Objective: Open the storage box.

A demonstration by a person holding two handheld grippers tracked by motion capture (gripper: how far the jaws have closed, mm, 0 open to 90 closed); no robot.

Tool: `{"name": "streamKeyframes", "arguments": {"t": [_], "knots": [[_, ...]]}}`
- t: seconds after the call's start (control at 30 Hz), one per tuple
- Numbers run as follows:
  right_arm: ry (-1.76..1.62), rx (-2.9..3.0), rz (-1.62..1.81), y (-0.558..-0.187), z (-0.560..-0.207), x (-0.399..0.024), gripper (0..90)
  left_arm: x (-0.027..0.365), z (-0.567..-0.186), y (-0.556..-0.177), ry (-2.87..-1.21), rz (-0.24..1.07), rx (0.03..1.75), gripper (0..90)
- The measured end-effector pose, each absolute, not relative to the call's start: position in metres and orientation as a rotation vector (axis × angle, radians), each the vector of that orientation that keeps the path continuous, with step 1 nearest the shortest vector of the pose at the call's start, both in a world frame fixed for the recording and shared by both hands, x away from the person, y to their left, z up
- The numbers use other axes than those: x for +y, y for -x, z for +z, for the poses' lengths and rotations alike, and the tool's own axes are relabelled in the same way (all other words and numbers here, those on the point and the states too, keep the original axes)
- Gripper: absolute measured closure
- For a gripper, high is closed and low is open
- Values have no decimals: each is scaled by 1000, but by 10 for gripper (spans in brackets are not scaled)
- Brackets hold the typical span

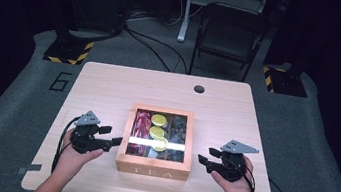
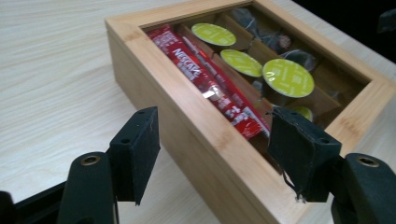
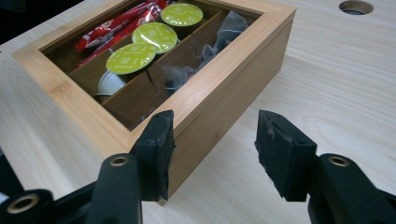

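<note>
High view showed a wooden tea box (image 1: pixel 153 167) with a glass-paned lid sitting mid-counter (image 1: pixel 110 82), between the two sets of fingers: the left gripper (image 1: pixel 116 136) sat just beside its left wall, the right gripper (image 1: pixel 202 160) just beside its right wall, each in a hand (image 1: pixel 76 156) coming up from the near edge. Neither pair pressed on the wood. Left gripper view had the fingers (image 2: pixel 135 154) spread, with the box's near corner rising between them and the right-hand pad over the lid frame; whether that pad touched the frame could not be told. Under the glass, beyond those fingers, lay red Nescafé sticks (image 2: pixel 205 79) and green-lidded capsules (image 2: pixel 287 77). Right gripper view likewise had its fingers (image 3: pixel 159 149) spread, one pad close against the box's corner, the other over bare counter, well apart from the wood. Past them sat the capsules (image 3: pixel 130 58) and dark tea bags (image 3: pixel 224 28) in separate compartments.
</note>
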State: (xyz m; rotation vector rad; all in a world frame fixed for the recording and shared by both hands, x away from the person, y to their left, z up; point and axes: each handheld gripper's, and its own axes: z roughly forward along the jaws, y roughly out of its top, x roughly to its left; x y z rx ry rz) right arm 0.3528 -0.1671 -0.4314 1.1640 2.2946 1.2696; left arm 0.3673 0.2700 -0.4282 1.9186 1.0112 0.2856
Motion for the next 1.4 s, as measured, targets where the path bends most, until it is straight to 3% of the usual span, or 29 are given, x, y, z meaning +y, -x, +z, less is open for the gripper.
{"name": "streamKeyframes", "arguments": {"t": [0.2, 0.3, 0.37, 0.47, 0.7, 0.9, 1.4], "knots": [[-1166, 2261, 1263, -345, -431, -169, 352, 263, -426, -361, -1946, 355, 996, 291], [-1177, 2256, 1270, -344, -429, -169, 355, 261, -424, -357, -1947, 351, 988, 266], [-1152, 2270, 1260, -341, -428, -169, 432, 260, -424, -354, -1940, 335, 983, 265], [-1135, 2283, 1279, -338, -429, -168, 480, 262, -428, -352, -1945, 324, 974, 268], [-1095, 2286, 1261, -334, -441, -163, 495, 265, -437, -347, -1935, 326, 962, 366], [-1089, 2277, 1272, -332, -449, -163, 499, 270, -444, -343, -1960, 345, 939, 397], [-947, 2370, 1298, -318, -449, -158, 852, 278, -454, -343, -1942, 322, 975, 473]]}}
